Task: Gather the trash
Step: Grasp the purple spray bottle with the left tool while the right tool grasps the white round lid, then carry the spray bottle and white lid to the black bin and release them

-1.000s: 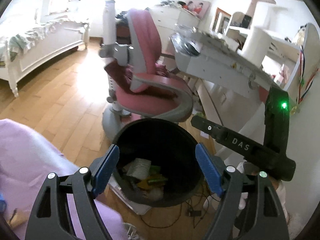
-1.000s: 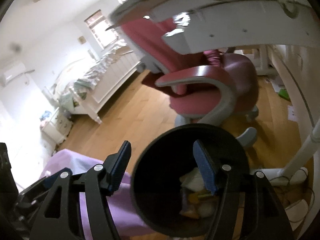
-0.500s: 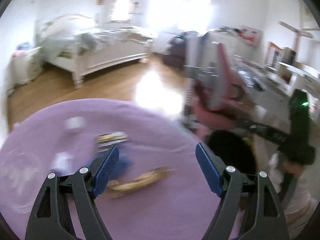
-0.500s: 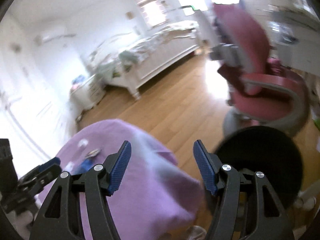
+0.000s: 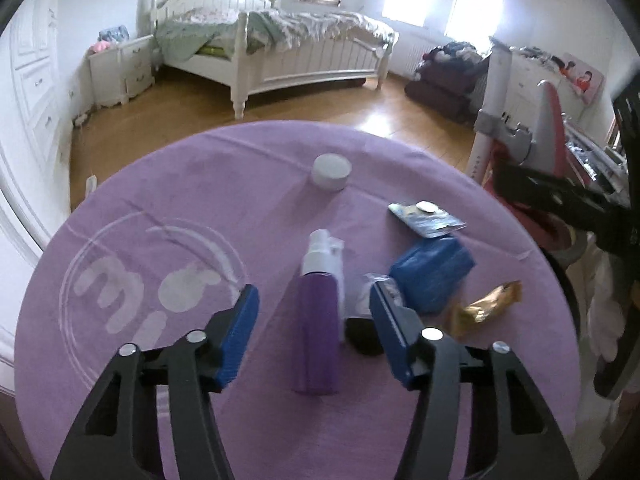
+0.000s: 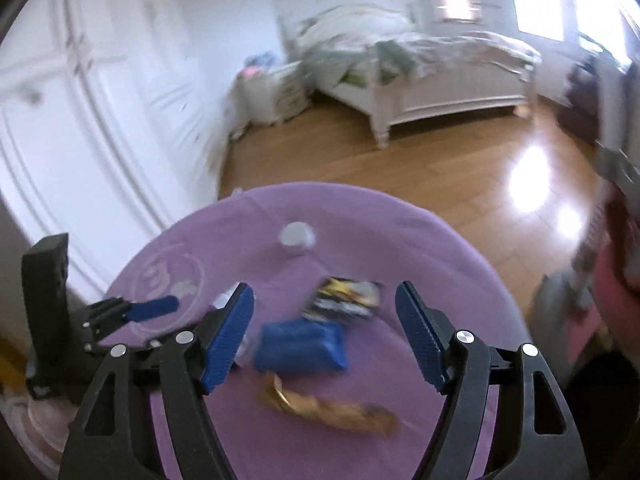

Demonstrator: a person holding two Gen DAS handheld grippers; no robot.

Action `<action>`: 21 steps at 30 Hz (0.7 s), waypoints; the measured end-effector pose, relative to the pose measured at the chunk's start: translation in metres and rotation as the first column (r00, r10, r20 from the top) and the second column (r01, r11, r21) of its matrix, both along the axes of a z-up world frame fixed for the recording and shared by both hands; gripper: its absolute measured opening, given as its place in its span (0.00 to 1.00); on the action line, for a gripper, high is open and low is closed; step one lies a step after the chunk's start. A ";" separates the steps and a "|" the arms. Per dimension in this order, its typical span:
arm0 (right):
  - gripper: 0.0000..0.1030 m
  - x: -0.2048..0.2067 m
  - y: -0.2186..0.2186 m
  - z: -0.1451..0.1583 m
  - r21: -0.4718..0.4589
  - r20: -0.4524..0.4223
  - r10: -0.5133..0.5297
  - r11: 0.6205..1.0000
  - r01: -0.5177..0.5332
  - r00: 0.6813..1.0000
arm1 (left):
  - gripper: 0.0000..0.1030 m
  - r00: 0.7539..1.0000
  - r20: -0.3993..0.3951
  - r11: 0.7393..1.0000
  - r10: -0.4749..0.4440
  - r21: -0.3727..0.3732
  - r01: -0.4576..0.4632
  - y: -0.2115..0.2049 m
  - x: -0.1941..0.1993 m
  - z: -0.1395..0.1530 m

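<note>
We hold both grippers over the purple table (image 5: pixel 168 184), where the trash lies scattered for picking. The left gripper (image 5: pixel 312 320) is closing, pads clear of the purple bottle (image 5: pixel 318 332) between them. The right gripper (image 6: pixel 324 336) is opening, empty, above the blue packet (image 6: pixel 300 344) and gold wrapper (image 6: pixel 328 408) at lower centre. No bin shows clearly.
</note>
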State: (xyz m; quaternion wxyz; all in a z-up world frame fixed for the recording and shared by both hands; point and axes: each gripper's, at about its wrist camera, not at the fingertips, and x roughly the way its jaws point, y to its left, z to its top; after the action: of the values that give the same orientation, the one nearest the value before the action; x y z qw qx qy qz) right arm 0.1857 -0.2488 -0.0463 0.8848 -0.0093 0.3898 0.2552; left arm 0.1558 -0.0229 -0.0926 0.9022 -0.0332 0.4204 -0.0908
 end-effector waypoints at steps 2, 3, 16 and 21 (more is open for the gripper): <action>0.71 0.017 0.022 -0.005 -0.031 -0.021 0.034 0.999 -0.035 0.999 | 0.48 1.000 -0.015 1.000 -0.005 0.000 0.005 0.005 0.001 -0.005; 0.71 0.027 0.033 -0.008 -0.050 -0.037 0.047 0.998 -0.048 0.998 | 0.46 1.000 -0.028 1.000 -0.010 0.003 0.010 0.006 0.003 -0.007; 0.56 0.109 0.109 -0.062 -0.230 -0.209 0.052 0.968 -0.101 0.977 | 0.34 0.997 -0.039 0.996 -0.066 0.049 0.068 0.005 0.014 -0.016; 0.31 0.100 0.099 -0.059 -0.198 -0.199 0.052 0.976 -0.092 0.979 | 0.24 0.999 -0.017 0.999 -0.046 0.020 0.047 0.011 0.013 -0.017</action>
State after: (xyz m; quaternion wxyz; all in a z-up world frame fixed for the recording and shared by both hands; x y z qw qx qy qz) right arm 0.2854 -0.1501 -0.1052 0.8272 -0.0902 0.4975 0.2453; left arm 0.1688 -0.0115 -0.1096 0.8966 -0.0148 0.4294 -0.1071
